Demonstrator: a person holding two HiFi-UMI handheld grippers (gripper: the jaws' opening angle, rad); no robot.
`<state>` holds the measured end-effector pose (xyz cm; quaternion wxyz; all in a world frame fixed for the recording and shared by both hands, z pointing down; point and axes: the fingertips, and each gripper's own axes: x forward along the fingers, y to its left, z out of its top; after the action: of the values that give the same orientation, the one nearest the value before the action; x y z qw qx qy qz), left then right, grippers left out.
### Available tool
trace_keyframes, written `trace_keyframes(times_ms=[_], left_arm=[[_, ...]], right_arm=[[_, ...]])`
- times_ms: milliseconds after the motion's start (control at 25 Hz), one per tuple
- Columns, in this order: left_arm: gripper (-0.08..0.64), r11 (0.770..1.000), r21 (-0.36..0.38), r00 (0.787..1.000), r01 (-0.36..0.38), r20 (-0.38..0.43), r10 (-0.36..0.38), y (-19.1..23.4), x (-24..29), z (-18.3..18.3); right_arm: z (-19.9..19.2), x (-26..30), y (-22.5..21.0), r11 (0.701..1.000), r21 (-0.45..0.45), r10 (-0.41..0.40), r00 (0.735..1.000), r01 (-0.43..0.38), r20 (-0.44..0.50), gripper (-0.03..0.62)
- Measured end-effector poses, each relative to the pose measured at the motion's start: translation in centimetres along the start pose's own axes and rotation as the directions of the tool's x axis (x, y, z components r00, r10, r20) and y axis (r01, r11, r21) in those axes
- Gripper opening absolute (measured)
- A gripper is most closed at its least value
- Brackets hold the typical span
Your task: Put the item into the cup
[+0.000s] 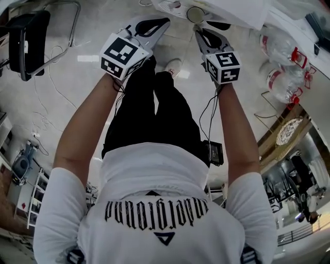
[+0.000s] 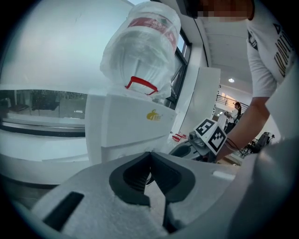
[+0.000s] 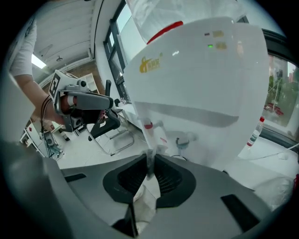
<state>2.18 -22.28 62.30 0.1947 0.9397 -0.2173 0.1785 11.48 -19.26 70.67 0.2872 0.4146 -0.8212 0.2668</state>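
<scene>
My right gripper (image 3: 150,161) is shut on a thin pale packet (image 3: 145,196), which pokes up between the jaw tips and hangs down behind them. My left gripper (image 2: 150,155) is shut, and I see nothing between its jaws. In the head view both grippers are held out ahead of the person, the left gripper (image 1: 165,21) beside the right gripper (image 1: 198,32). Just beyond them a small round rim (image 1: 195,14), possibly the cup, sits on a white surface. A white water dispenser (image 3: 196,93) with a red tap (image 3: 148,125) and a blue tap (image 3: 183,140) stands right in front of the right gripper.
A bagged water bottle (image 2: 142,51) sits on top of the dispenser (image 2: 126,126). Two more bagged bottles (image 1: 281,44) lie at the right of the head view. A black chair (image 1: 28,38) stands at the left, with cables across the pale floor (image 1: 67,98).
</scene>
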Motion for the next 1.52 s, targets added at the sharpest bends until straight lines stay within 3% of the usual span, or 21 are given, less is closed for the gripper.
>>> trace_keyframes(times_ms=[400, 760, 1520], left_arm=[[0.015, 1.000, -0.022, 1.000, -0.021, -0.015, 0.021, 2.2, 2.6, -2.1], [0.015, 1.000, -0.027, 0.999, -0.012, -0.037, 0.011, 2.4, 3.0, -3.2], [0.015, 1.000, -0.003, 0.999, 0.016, -0.036, -0.016, 0.8, 2.5, -2.1]], right_arm=[[-2.4, 5.2, -3.9, 0.999, -0.005, -0.048, 0.997, 0.047, -0.061, 0.054], [-3.4, 7.6, -6.1, 0.995, 0.062, -0.076, 0.993, 0.081, -0.089, 0.054], [-2.9, 5.4, -5.0, 0.989, 0.103, -0.096, 0.993, 0.102, -0.067, 0.092]])
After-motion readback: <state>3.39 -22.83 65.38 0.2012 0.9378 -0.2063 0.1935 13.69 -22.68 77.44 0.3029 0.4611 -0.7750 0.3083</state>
